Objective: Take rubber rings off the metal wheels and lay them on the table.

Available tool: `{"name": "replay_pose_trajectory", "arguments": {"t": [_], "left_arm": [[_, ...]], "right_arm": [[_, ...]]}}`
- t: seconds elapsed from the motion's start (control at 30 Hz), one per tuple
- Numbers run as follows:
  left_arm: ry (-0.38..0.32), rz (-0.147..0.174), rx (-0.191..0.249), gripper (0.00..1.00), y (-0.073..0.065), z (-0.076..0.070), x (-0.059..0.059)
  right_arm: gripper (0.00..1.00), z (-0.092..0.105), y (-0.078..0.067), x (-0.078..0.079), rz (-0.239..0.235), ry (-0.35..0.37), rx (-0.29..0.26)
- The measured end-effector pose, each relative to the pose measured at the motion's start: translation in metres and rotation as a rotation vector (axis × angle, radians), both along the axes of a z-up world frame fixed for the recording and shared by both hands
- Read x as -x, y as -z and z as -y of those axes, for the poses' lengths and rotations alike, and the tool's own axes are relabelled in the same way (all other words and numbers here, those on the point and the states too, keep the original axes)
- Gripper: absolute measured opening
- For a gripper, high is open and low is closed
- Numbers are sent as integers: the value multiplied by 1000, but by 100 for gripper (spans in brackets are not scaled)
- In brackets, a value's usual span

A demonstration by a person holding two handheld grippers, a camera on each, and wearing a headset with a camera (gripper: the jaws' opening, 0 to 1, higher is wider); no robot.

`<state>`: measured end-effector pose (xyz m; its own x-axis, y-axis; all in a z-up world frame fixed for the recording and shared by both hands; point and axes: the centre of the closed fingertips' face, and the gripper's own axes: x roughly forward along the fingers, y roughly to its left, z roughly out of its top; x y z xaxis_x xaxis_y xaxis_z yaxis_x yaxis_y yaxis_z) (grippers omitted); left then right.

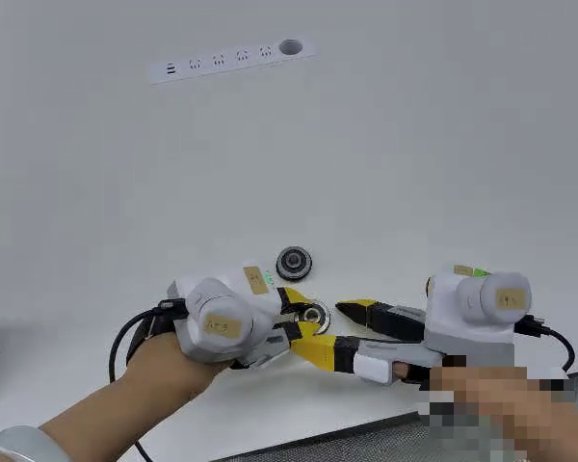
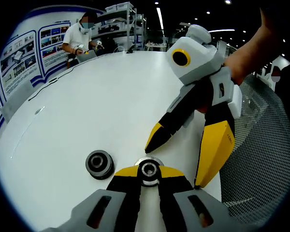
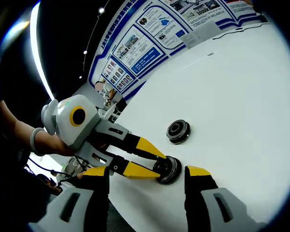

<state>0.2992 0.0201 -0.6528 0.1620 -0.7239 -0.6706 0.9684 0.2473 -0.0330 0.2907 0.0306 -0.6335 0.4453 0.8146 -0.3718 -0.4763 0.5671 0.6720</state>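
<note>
A small metal wheel (image 1: 316, 315) sits on the white table, and my left gripper (image 1: 306, 316) is shut on it with its yellow tips on either side. The left gripper view has this wheel (image 2: 149, 170) between my own jaws (image 2: 149, 174). My right gripper (image 1: 318, 327) comes in from the right, open, its jaws spread around the wheel and the left tips. In the right gripper view the held wheel (image 3: 168, 169) lies just ahead of my open right gripper (image 3: 146, 173). A second wheel (image 1: 294, 262) with a dark ring lies free a little farther back.
A white power strip (image 1: 231, 58) lies at the far side of the table (image 1: 414, 173). A dark mesh mat (image 1: 366, 445) covers the near edge at the right. A cable (image 1: 125, 337) trails from the left gripper. A person (image 2: 79, 36) stands far behind the table.
</note>
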Motion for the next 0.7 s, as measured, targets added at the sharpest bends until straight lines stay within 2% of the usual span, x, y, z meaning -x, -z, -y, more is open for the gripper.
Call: {"name": "replay_pose_trajectory", "arguments": {"t": [0.37,0.6,0.7], "left_arm": [[-15,-10,14,13,0,1,1],[-26,-13,22,13,0,0,0],[-29,-14,26,13,0,0,0]], "right_arm": [[64,-4,0,-1,-47,-11,-48],[63,-2,3,-3,-83,8,-76],[61,-1,4,-4,-119,24,-103]]}}
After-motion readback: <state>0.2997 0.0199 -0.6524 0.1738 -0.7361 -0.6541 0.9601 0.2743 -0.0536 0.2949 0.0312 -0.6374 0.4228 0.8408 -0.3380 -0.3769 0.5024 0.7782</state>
